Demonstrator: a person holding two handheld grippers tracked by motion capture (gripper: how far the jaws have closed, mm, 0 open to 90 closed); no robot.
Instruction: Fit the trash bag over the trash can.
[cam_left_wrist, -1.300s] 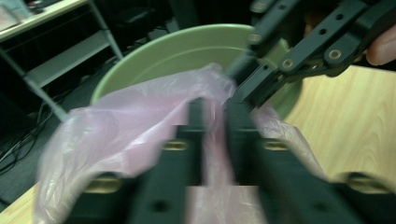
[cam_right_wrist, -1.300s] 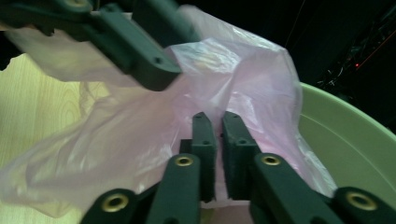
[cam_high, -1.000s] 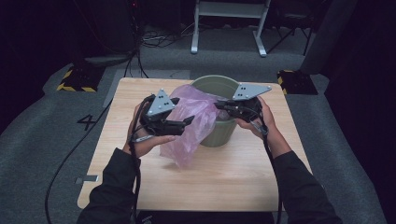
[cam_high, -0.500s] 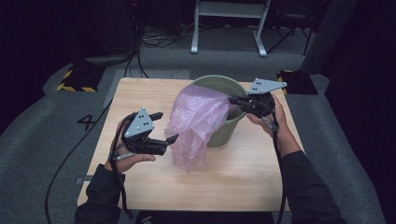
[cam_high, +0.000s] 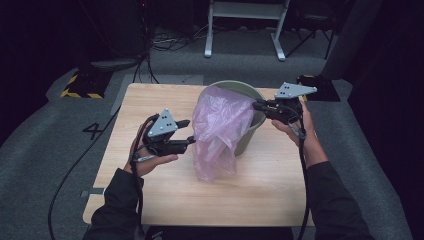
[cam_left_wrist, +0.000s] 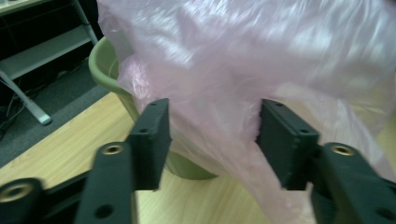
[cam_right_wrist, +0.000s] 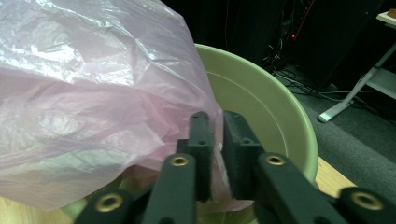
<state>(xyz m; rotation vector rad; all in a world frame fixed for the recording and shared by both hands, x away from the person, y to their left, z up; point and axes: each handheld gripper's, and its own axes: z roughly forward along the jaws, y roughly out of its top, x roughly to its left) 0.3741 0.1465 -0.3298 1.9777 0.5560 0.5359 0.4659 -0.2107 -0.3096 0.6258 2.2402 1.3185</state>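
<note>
A pale green bucket (cam_high: 252, 131) stands on the wooden table (cam_high: 150, 100), with a thin pink plastic bag (cam_high: 220, 130) draped over its near-left rim and hanging down to the tabletop. My right gripper (cam_high: 256, 105) is shut on the bag's edge above the bucket's right rim; the right gripper view shows the bag (cam_right_wrist: 93, 102) pinched between the jaws, with the bucket (cam_right_wrist: 261, 102) behind. My left gripper (cam_high: 187, 134) stands open just left of the bag. The left gripper view shows the bag (cam_left_wrist: 243, 70) bulging between the spread jaws, with the bucket (cam_left_wrist: 105, 65) behind.
Past the table's far edge are a white metal stand (cam_high: 245, 25), loose cables (cam_high: 165, 42) on the grey floor and a yellow-and-black striped block (cam_high: 80, 85). A dark box (cam_high: 320, 85) sits on the floor at the table's far right corner.
My left gripper let go of the bag, swung down and left, then came back right toward it, now open. The right gripper pulled the bag's edge right, over the bucket's rim.
</note>
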